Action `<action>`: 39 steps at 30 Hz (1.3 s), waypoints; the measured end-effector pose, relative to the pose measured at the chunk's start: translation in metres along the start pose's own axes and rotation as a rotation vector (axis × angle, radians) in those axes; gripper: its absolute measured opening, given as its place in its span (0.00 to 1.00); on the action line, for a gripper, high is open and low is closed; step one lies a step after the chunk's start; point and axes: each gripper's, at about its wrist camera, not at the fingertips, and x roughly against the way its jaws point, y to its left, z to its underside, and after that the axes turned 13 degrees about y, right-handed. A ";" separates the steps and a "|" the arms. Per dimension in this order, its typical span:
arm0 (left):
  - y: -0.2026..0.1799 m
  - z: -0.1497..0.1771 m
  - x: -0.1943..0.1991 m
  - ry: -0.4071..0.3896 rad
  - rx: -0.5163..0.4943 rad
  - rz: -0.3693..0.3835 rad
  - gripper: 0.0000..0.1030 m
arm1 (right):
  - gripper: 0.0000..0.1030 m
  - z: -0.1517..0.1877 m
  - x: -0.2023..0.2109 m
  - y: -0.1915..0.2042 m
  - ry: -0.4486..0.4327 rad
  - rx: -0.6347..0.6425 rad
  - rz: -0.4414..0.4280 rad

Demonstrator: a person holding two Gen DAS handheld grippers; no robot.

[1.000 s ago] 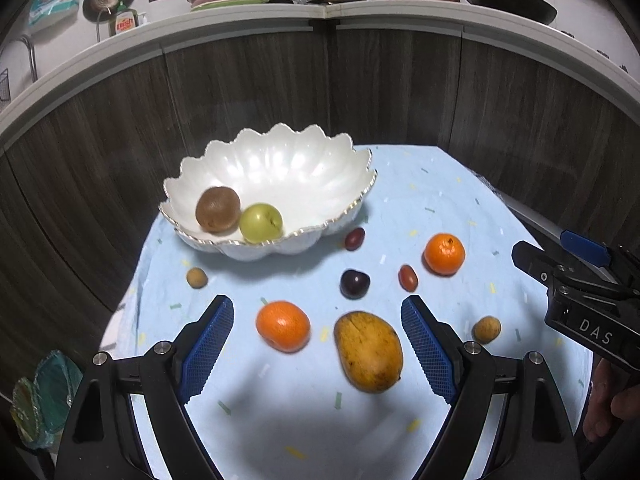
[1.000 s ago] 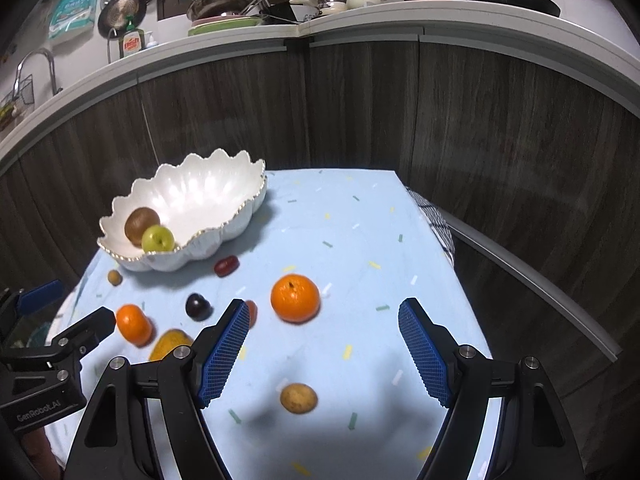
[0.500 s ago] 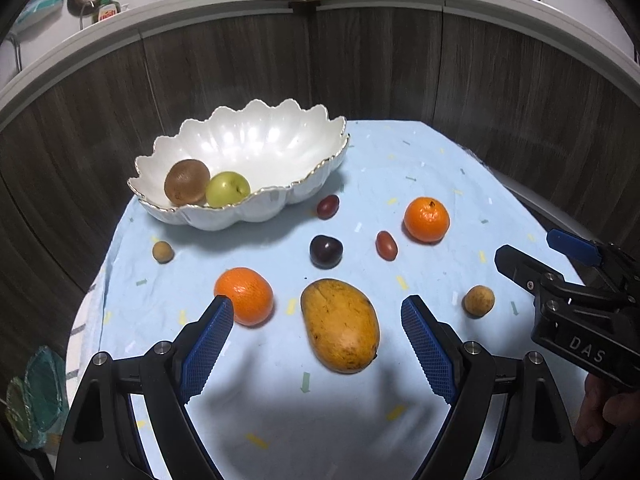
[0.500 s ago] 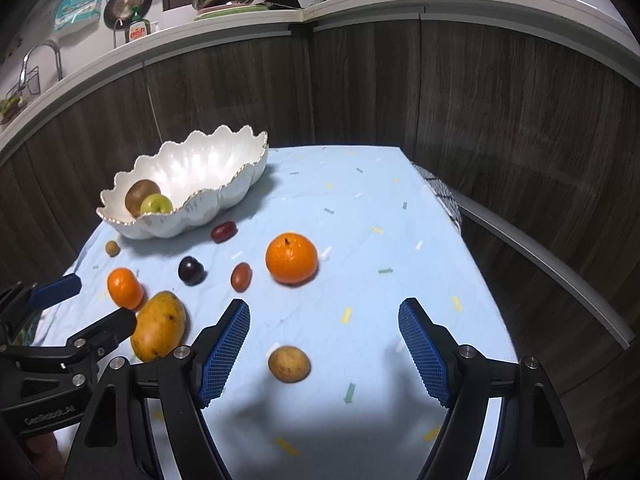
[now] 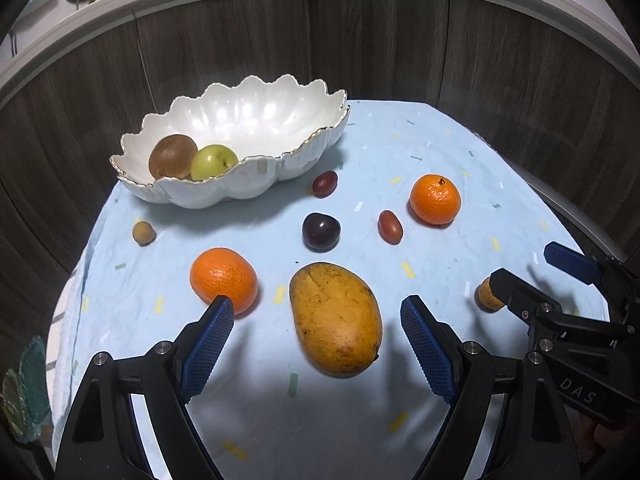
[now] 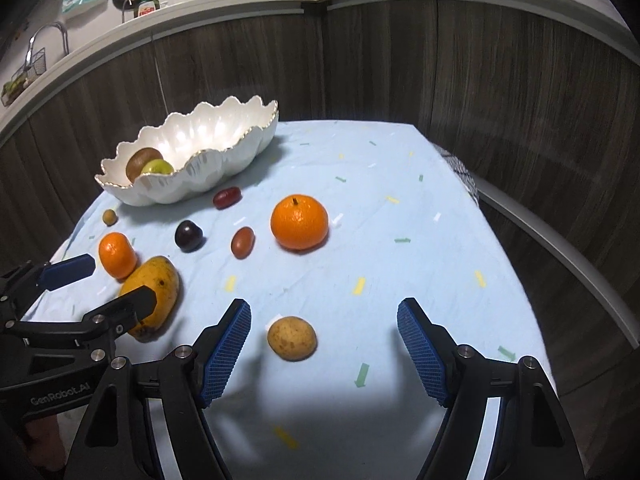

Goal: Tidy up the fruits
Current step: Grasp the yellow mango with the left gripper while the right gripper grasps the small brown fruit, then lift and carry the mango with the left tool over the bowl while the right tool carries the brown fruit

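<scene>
With both grippers hovering above the table, I had my left gripper (image 5: 316,332) spread wide, holding nothing, its blue pads (image 5: 208,346) flanking the mango (image 5: 336,318). The mango lay on the light blue confetti-print tablecloth (image 5: 440,152), between the two pads, touching neither as far as I could tell. My right gripper (image 6: 324,340) was also wide open and empty, and a small tan round fruit (image 6: 292,338) sat on the cloth between its pads, nearer the left one, no contact visible.

The white scalloped bowl (image 5: 256,176) with gold rim stood at the far left of the table. Inside it, a kiwi (image 5: 173,156) and a green apple (image 5: 213,161) were touching each other at the bowl's left end.

Loose on the cloth: one mandarin (image 5: 223,280) just left of the mango, its near edge hidden behind my left pad; a second mandarin (image 5: 435,199) well apart on the right. A dark plum (image 5: 321,231) sat just beyond the mango. A reddish oval fruit (image 5: 390,227) lay between plum and right mandarin, another (image 5: 325,183) just beside the bowl's front wall. A small brown round fruit (image 5: 143,233) sat near the left table edge, in front of the bowl.

From the left wrist view, my right gripper covered part of the small tan fruit. Behind the table, dark wood panels (image 6: 380,60) under a white countertop (image 6: 240,4).
</scene>
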 end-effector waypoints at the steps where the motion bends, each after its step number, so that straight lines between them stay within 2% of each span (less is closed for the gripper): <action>1: -0.001 0.000 -0.002 0.003 0.001 0.000 0.83 | 0.70 0.000 -0.002 0.000 0.005 0.001 -0.001; 11: -0.002 -0.002 -0.018 0.042 0.021 0.014 0.81 | 0.53 0.003 -0.014 0.008 0.050 0.025 -0.019; 15: -0.001 -0.002 -0.023 0.061 0.029 0.021 0.74 | 0.48 0.003 -0.016 0.010 0.060 0.039 -0.020; 17: 0.000 -0.002 -0.026 0.072 0.035 0.027 0.71 | 0.41 0.003 -0.018 0.011 0.069 0.042 -0.022; 21: 0.000 0.000 -0.031 0.093 0.041 0.034 0.62 | 0.36 0.003 -0.019 0.012 0.077 0.046 -0.031; 23: -0.001 0.001 -0.032 0.092 0.040 0.031 0.61 | 0.30 0.003 -0.020 0.013 0.081 0.054 -0.041; 28: -0.005 0.003 -0.033 0.088 0.025 0.051 0.49 | 0.28 0.003 -0.021 0.012 0.082 0.045 -0.055; 39: -0.005 0.001 -0.028 0.087 0.024 0.050 0.47 | 0.28 0.003 -0.018 0.010 0.073 0.021 -0.051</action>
